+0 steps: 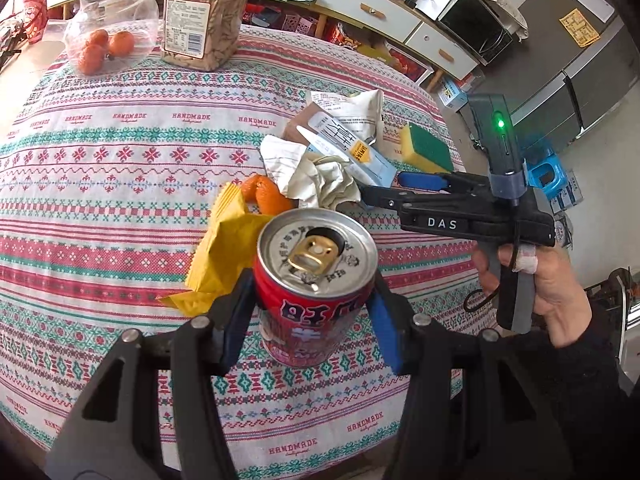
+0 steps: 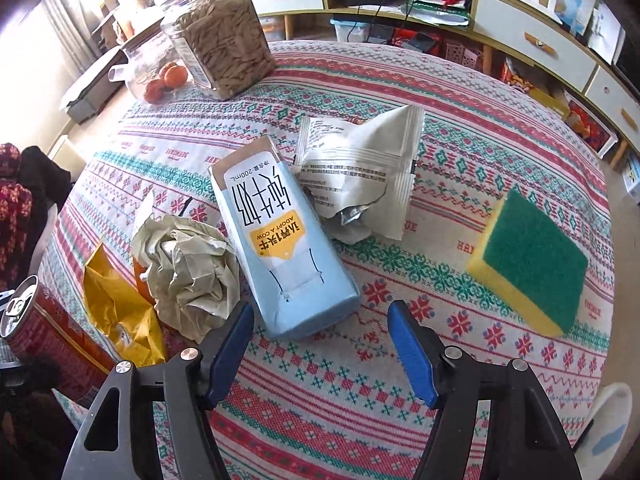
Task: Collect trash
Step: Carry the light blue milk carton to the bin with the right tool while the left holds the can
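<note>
The left gripper [image 1: 310,312] has its blue pads on either side of the red can [image 1: 316,280], which stands upright near the table's near edge; the pads look pressed to its walls, so I judge it gripped, though the far contact is partly hidden. The right gripper [image 2: 320,344] is spread wide and holds nothing, hovering just near of the blue milk carton [image 2: 280,240], which lies flat among the litter. Left of the carton sit crumpled paper [image 2: 192,272], a yellow wrapper [image 2: 120,312] and orange peel [image 1: 268,196]; far of it lies a white packet [image 2: 360,168]. The sponge [image 2: 532,260], right of these, and the jars [image 1: 204,12] at the far side are probably not trash. To do this step well, lift the can straight up, since its open top could spill dregs on the cloth [image 1: 120,200]. The right tool should straddle the carton's narrow width, clear of the paper.
</note>
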Available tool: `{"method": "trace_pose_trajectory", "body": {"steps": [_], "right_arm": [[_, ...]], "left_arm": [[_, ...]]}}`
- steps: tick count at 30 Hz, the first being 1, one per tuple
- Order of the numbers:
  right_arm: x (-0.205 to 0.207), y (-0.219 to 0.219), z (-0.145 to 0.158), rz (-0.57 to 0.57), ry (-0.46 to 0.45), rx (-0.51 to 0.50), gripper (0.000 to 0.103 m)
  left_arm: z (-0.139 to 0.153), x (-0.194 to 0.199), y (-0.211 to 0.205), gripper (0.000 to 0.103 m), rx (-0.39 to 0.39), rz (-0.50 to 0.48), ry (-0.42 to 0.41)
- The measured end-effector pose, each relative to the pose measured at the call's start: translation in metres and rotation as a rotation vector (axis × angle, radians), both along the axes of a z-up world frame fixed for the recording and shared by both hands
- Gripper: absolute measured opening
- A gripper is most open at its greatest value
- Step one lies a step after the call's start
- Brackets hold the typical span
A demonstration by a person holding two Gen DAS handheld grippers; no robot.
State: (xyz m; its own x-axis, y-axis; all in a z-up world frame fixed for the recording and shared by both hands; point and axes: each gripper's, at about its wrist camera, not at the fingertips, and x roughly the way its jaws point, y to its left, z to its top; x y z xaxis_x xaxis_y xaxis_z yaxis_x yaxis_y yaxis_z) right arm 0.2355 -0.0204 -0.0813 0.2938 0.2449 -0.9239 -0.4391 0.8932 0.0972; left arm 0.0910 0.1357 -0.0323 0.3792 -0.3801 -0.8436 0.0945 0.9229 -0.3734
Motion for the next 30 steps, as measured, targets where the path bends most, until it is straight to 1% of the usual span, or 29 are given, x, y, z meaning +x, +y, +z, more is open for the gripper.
{"method": "trace_pose_trajectory", "body": {"steps": [1, 2, 3, 5, 10, 18, 24, 30], "right_arm": [[0.002, 0.002, -0.003, 0.007, 0.009, 0.011, 0.070], [0.004, 0.004, -0.005, 0.009, 0.016, 0.018, 0.068], [0.006, 0.006, -0.008, 0.012, 0.025, 0.023, 0.062], [0.010, 0.008, -0.013, 0.015, 0.041, 0.031, 0.054], [0.009, 0.000, -0.007, 0.006, 0.041, 0.064, 0.054], [-0.018, -0.026, 0.024, 0.005, 0.016, 0.093, 0.053], [-0.048, -0.063, 0.049, -0.023, -0.021, 0.108, 0.053], [-0.075, -0.106, 0.073, -0.074, -0.063, 0.121, 0.053]], "left_arm": [[0.001, 0.001, -0.001, 0.056, 0.008, 0.003, -0.001], [0.001, 0.001, -0.001, 0.056, 0.017, 0.005, -0.001], [0.000, 0.002, -0.001, 0.056, 0.025, 0.007, 0.000], [0.000, 0.003, -0.002, 0.056, 0.035, 0.010, 0.003], [-0.001, 0.005, -0.004, 0.056, 0.055, 0.012, 0.003], [-0.001, 0.010, -0.018, 0.056, 0.071, 0.002, -0.011], [-0.001, 0.011, -0.033, 0.056, 0.077, -0.015, -0.022], [0.005, 0.010, -0.053, 0.056, 0.087, -0.035, -0.055]]}}
